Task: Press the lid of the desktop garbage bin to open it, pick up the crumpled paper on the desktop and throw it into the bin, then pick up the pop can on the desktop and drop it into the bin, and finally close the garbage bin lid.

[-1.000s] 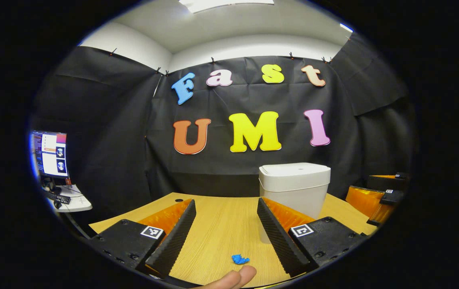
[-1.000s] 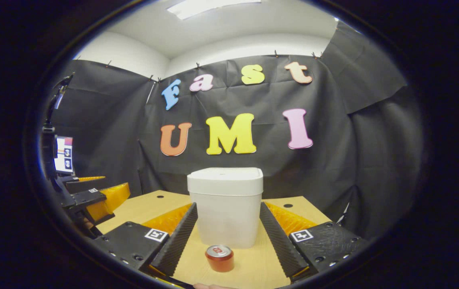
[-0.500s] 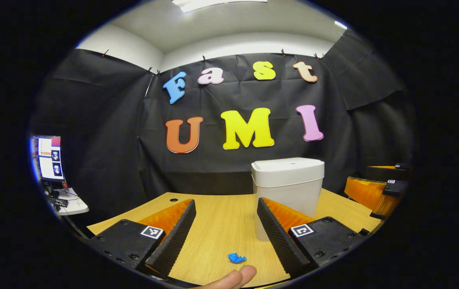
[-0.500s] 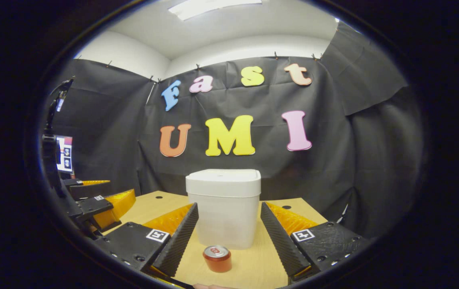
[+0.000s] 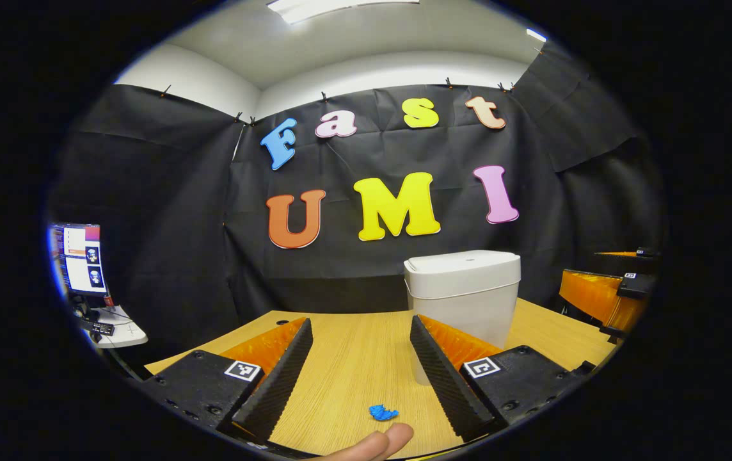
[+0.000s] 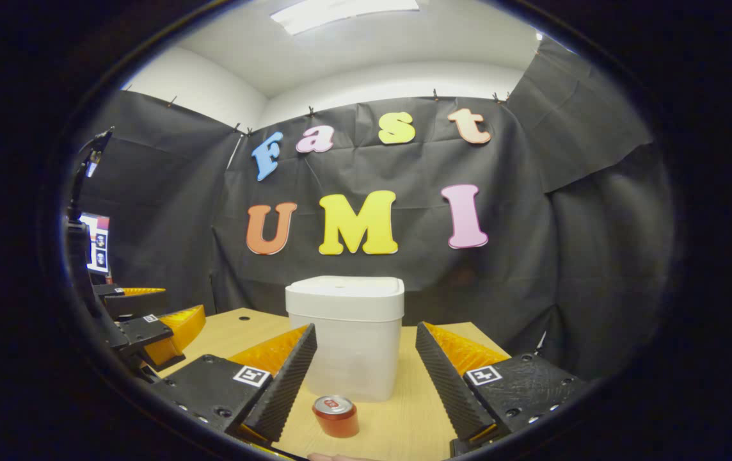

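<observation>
- In the left gripper view, the left gripper (image 5: 361, 368) hangs above the light wooden tabletop (image 5: 353, 365) with its two ridged fingers spread wide and nothing between them.
- A small crumpled piece of blue paper (image 5: 382, 412) lies on the wood in the gap between those fingers, near the bottom of the view and touching neither of them.
- Two fingertips of a person's hand (image 5: 379, 443) poke in at the bottom edge, just below the paper.
- Past the left gripper's right-hand finger stands the white plastic desktop garbage bin (image 5: 463, 296), upright, with its lid down; that finger hides its lower left corner.
- Farther off at the right edge of this view the right gripper (image 5: 615, 291) is seen from the side; I cannot tell its opening from here.
- At the far left a computer monitor (image 5: 79, 258) stands on a small white side table (image 5: 119, 333).
- In the right gripper view, the right gripper (image 6: 366, 374) is also spread wide and holds nothing.
- A red pop can with a silver top (image 6: 336, 415) stands upright on the table between its fingers, nearer the left-hand one and clear of both.
- Just behind the can is the bin (image 6: 344, 334), lid closed, seen through the gap between the fingers.
- The left gripper (image 6: 148, 323) shows at the left edge of this view.
</observation>
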Tool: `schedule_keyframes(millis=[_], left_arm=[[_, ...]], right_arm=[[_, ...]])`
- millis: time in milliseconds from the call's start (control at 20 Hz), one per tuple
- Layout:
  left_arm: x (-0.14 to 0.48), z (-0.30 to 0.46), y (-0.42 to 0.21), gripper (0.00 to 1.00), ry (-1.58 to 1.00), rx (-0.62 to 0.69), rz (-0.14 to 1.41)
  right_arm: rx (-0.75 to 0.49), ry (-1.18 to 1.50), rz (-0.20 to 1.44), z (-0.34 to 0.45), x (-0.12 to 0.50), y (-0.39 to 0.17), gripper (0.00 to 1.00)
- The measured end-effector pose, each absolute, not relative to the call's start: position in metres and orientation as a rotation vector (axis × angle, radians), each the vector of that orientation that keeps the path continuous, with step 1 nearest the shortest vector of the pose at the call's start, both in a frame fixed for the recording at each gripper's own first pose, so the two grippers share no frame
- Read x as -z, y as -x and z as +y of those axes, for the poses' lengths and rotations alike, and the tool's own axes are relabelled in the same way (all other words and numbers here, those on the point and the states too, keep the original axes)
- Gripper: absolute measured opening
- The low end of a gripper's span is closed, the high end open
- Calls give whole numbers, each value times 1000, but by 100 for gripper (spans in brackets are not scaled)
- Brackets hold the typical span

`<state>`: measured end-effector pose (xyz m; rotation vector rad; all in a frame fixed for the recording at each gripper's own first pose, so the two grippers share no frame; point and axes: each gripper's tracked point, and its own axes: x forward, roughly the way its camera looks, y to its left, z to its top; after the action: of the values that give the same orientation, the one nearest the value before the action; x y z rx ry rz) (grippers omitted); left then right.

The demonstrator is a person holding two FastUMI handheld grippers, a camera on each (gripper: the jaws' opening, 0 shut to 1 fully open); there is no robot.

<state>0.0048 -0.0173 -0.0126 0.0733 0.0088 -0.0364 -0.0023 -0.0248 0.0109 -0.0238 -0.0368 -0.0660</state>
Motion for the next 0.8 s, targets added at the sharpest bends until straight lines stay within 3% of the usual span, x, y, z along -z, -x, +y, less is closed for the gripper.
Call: schedule_keyframes(millis=[600,650,800], left_arm=[[23,-11,-12,99,-70,19,41],[24,-12,-13,99,-71,22,44],[31,-13,-16,99,-80,24,61]], right_arm=[[-4,12,6,-13,-8,-12,93],[-14,-7,8,-11,-11,-16,89],[-44,-34,37,-7,-22,-33,43]])
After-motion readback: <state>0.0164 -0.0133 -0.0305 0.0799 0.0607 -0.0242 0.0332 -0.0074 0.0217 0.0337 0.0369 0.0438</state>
